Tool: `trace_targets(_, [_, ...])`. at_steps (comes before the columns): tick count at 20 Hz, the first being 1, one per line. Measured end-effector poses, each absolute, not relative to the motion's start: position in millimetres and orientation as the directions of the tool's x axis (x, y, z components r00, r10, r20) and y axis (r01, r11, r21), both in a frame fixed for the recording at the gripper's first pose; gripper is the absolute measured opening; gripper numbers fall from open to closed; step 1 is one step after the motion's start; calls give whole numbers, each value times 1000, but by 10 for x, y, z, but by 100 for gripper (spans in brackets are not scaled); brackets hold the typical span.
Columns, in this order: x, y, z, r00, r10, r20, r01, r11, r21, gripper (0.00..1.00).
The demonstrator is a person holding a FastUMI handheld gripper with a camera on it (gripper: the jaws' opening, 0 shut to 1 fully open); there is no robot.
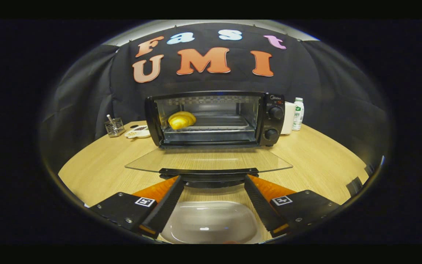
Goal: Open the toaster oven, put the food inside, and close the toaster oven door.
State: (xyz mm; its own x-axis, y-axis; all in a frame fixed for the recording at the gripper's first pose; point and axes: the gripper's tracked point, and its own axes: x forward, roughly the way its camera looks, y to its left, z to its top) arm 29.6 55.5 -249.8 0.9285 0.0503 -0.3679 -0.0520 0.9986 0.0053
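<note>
A black toaster oven [214, 119] stands on the wooden table [317, 165] with its glass door [211, 159] folded down flat toward me. A yellow bread roll [181, 120] lies on the rack inside, at the left. The door's black handle [209, 171] runs across just ahead of my fingertips. My gripper [214, 180] is open, its fingers spread wide with their tips just under the handle's two ends and nothing held between them. An empty white dish [211, 222] sits on the table below, between the fingers.
Left of the oven are a wire mesh holder [114, 127] with a utensil and a small white saucer [138, 132]. Right of the oven stand a white container [289, 117] and a small bottle [298, 114].
</note>
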Motion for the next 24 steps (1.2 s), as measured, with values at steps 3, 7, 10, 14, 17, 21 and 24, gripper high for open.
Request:
trace_targets(3, [358, 574, -2308, 945, 50, -324, -51, 999, 5, 100])
trace_targets(7, [431, 604, -2110, 956, 58, -289, -53, 998, 27, 100])
trace_targets(10, [579, 636, -1920, 971, 53, -234, -47, 998, 35, 100])
trace_targets(14, [876, 671, -1603, 987, 46, -154, -44, 999, 19, 100])
trace_targets(17, [1043, 718, -1446, 989, 43, -142, -43, 999, 3, 100])
trace_targets(21, [1050, 853, -1198, 992, 66, -105, -70, 997, -35, 100])
trace_targets(24, [1027, 915, -1094, 991, 75, -109, -81, 996, -48, 100])
